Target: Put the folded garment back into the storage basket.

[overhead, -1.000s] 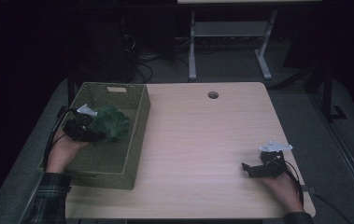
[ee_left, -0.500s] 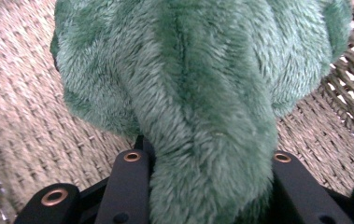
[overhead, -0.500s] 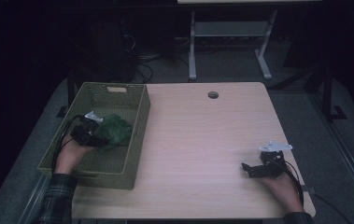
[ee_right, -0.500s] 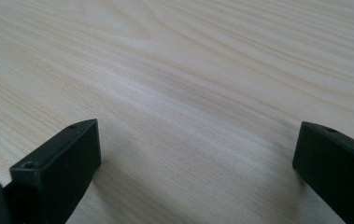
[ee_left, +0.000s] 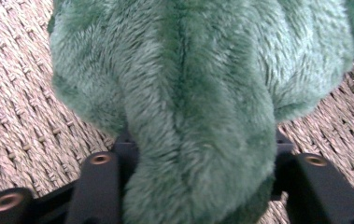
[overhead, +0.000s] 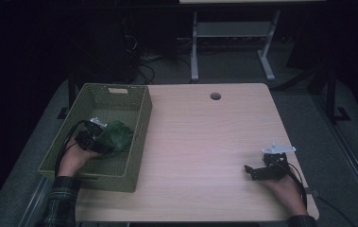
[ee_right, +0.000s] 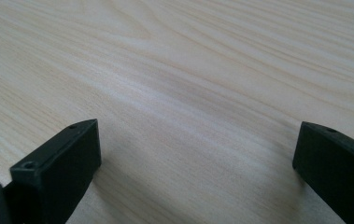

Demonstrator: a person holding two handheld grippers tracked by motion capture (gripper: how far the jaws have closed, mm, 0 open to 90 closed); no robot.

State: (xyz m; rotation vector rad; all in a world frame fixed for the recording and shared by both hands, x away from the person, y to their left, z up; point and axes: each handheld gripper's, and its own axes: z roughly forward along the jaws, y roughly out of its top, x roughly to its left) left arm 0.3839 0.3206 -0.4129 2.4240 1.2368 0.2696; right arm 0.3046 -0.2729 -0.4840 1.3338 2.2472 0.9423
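Your green plush is soft and furry, a deep green with a seam running down its middle in the left gripper view, and it lies inside the basket at the left of the desk, on the woven floor near the basket's right wall. Your left gripper is down in the basket against the plush; its jaws have just been opening and now stand partly apart, with a fold of the plush still between them. In the left gripper view the fur bulges out past both jaws and covers their inner faces, so you cannot tell whether the pads still press on it. Your right gripper rests on the bare desk near the right front corner, well apart from the basket, its jaws wide apart with nothing but wood grain between them. The high view is dim, so the shape of the plush is hard to make out there, and your left hand hides part of the gripper body. The plush's upper edges are cut off in the left gripper view.
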